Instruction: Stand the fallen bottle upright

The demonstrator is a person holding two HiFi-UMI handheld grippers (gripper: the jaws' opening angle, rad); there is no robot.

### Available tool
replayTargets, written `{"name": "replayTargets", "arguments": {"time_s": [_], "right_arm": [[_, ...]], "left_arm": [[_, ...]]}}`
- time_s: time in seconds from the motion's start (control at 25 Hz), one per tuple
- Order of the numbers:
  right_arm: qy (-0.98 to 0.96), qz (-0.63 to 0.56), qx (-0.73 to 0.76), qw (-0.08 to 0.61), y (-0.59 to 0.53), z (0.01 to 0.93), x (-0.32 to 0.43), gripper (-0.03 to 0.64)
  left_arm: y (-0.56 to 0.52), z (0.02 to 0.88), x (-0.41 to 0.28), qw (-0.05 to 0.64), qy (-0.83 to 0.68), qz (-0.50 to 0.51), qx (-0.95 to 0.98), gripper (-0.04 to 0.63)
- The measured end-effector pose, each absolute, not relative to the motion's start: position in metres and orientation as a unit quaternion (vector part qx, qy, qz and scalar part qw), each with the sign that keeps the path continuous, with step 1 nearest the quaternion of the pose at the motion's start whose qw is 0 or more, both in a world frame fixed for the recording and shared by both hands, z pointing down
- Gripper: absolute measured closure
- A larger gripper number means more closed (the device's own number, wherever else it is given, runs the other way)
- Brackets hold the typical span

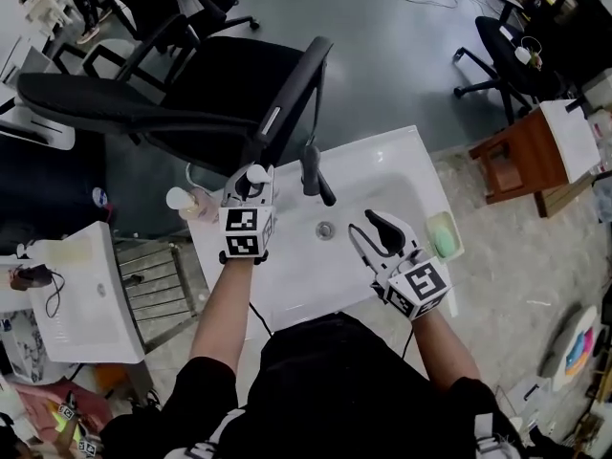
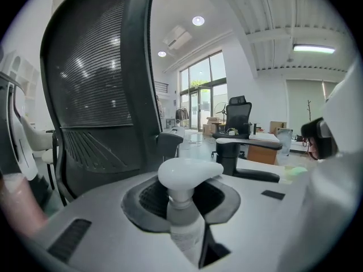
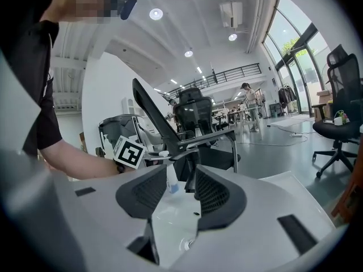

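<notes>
Left gripper view: left gripper [image 2: 181, 204] clamps upright bottle [image 2: 185, 235] below pump; right gripper [image 3: 180, 185] spread.

Black short-sleeved top [image 1: 296, 371], forearms bare. White-bodied left gripper [image 1: 252, 180] and right gripper [image 1: 371, 228], black ribbed jaw pads, each with a black-and-white square-marker cube [image 1: 249, 232]. Thin black cable [image 1: 256, 316] trails from each.

Sink [image 1: 402, 156] white w/ black faucet [image 1: 314, 175]; bottle [image 2: 186, 205] has white pump, clear body, bluish at base. Left gripper [image 1: 251, 182] & right gripper [image 1: 368, 232]: lt grey shells, black ribbed pads, cubes w/ blk-&-white square markers. Chair [image 1: 220, 94] black, soap [image 1: 443, 234] pale green, stool [image 1: 521, 161] brown, floor [image 1: 402, 55] grey.
</notes>
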State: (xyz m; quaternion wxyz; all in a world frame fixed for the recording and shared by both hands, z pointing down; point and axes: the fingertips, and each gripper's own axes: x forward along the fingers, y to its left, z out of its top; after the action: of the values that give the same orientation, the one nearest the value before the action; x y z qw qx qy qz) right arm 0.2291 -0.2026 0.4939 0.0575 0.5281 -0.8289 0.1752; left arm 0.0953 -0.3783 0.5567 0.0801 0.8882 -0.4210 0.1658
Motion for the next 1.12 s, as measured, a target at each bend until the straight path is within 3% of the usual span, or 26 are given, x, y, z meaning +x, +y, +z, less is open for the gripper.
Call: {"name": "replayTargets", "arguments": {"time_s": [0.4,0.52,0.6,1.12], "right_arm": [[-0.829,0.179,0.528,0.049,-0.198,0.501,0.225,0.453],[-0.828,0.179,0.530,0.052,-0.197,0.503,0.228,0.453],[-0.824,0.182,0.534,0.050,-0.199,0.501,0.230,0.453],[-0.830,0.169,0.531,0.039,-0.201,0.495,0.225,0.453]], "left_arm": [[-0.382,0.561,0.101,0.084,-0.417,0.174,0.888,0.478],[-0.381,0.569,0.103,0.100,-0.410,0.181,0.888,0.320],[-0.381,0.572,0.102,0.109,-0.408,0.181,0.888,0.277],[-0.361,0.574,0.092,0.108,-0.425,0.196,0.877,0.255]]}}
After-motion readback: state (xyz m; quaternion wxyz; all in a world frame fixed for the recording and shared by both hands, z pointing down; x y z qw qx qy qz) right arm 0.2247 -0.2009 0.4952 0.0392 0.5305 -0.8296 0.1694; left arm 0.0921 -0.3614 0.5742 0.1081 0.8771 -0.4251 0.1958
